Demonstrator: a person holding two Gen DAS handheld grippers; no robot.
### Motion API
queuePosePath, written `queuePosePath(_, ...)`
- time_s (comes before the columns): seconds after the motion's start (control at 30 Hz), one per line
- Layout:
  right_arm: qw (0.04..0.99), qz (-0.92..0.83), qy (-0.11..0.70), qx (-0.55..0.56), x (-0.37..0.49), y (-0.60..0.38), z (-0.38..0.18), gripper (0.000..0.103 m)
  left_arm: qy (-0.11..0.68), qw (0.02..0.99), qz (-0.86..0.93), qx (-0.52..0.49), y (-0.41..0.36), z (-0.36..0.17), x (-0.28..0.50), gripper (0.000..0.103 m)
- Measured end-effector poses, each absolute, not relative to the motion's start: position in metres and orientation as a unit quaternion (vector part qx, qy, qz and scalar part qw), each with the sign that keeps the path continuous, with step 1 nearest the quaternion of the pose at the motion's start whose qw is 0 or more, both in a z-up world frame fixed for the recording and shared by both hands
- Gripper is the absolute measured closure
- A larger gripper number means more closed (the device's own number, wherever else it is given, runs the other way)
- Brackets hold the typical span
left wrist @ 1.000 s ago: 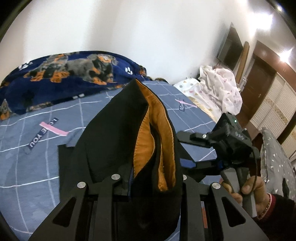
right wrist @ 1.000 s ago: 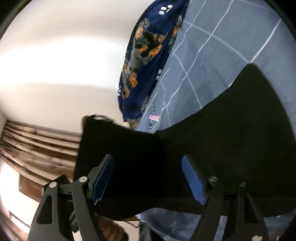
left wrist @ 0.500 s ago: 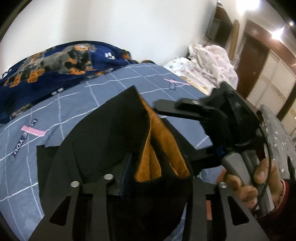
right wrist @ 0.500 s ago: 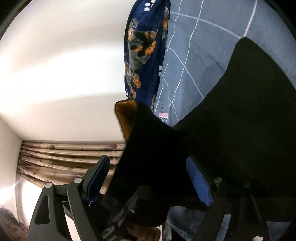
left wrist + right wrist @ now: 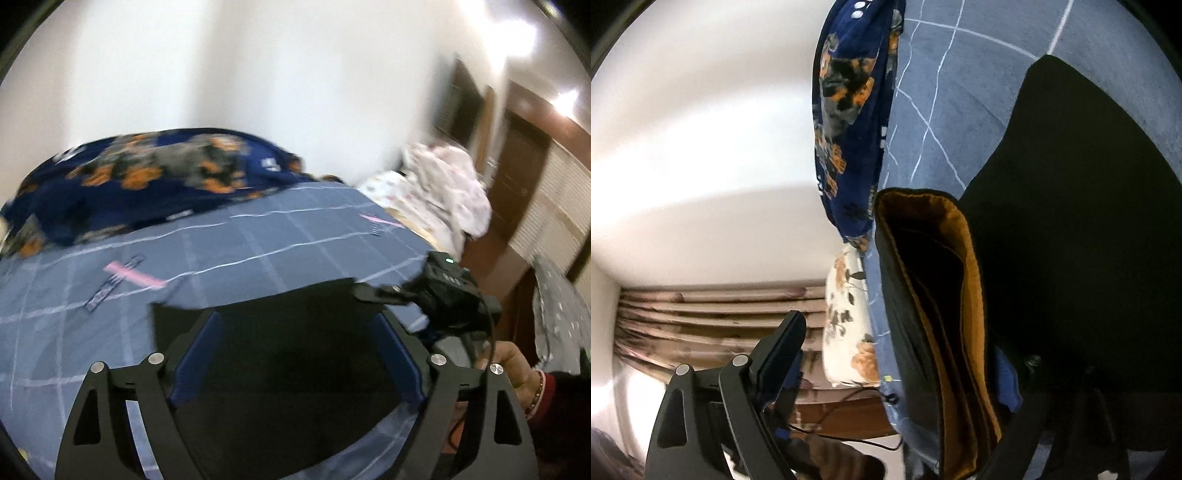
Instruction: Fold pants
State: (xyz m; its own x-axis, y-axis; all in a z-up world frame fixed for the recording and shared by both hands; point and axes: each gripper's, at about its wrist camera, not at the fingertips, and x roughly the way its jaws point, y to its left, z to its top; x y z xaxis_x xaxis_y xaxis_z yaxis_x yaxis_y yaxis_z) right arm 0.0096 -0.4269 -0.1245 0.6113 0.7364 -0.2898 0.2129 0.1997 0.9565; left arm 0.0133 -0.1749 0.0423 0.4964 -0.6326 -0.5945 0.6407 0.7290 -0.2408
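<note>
- The black pants with an orange-brown fleece lining [image 5: 291,354] lie on the blue-grey bed sheet crossed by thin white lines [image 5: 258,243]; in the left wrist view they form a flat dark rectangle near the front of the bed.
- In the right wrist view the pants [image 5: 1071,229] show a stacked, layered edge with the orange-brown lining facing outward.
- The left gripper [image 5: 295,339] stands wide open, its blue-padded fingers [image 5: 195,358] on either side of the black cloth and clamping nothing.
- The right gripper [image 5: 886,365] also looks open: its left finger [image 5: 779,354] stands clear of the cloth, while the other finger is hidden behind the pants.
- In the left wrist view the right gripper [image 5: 373,293] reaches over the far right corner of the pants, with the person's hand [image 5: 513,369] on its handle.
- A dark blue blanket printed with orange and grey dogs [image 5: 147,184] is heaped at the head of the bed.
- A white floral pillow [image 5: 849,321] lies at the bed's edge.
- A pale patterned bundle of cloth [image 5: 443,192] sits beyond the far right corner of the bed.
</note>
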Motion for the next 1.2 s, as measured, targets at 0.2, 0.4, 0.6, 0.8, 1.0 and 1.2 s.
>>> queuePosePath(0.2,0.704,0.157,0.435,0.539,0.009,-0.422,-0.125,0.079,0.370,0.876,-0.308,-0.035,-0.118,0.018,0.024,0.018)
queuePosePath(0.4,0.733,0.167,0.400,0.524,0.004,-0.428,-0.105,0.088,0.402,0.869,-0.284,-0.047,-0.101,-0.004,0.024,0.018)
queuePosePath(0.6,0.732,0.145,0.371,0.552,-0.012,-0.460,-0.103,0.088,0.403,0.867,-0.290,-0.037,-0.107,-0.002,0.020,0.017)
queuePosePath(0.8,0.720,0.120,0.365,0.578,-0.025,-0.496,-0.118,0.088,0.416,0.858,-0.300,-0.016,-0.126,-0.008,0.021,0.017)
queuePosePath(1.0,0.708,0.118,0.366,0.592,-0.026,-0.506,-0.136,0.088,0.424,0.852,-0.308,-0.003,-0.143,-0.009,0.024,0.017)
queuePosePath(1.2,0.710,0.103,0.370,0.590,-0.027,-0.524,-0.147,0.084,0.431,0.847,-0.312,0.003,-0.150,-0.014,0.022,0.017)
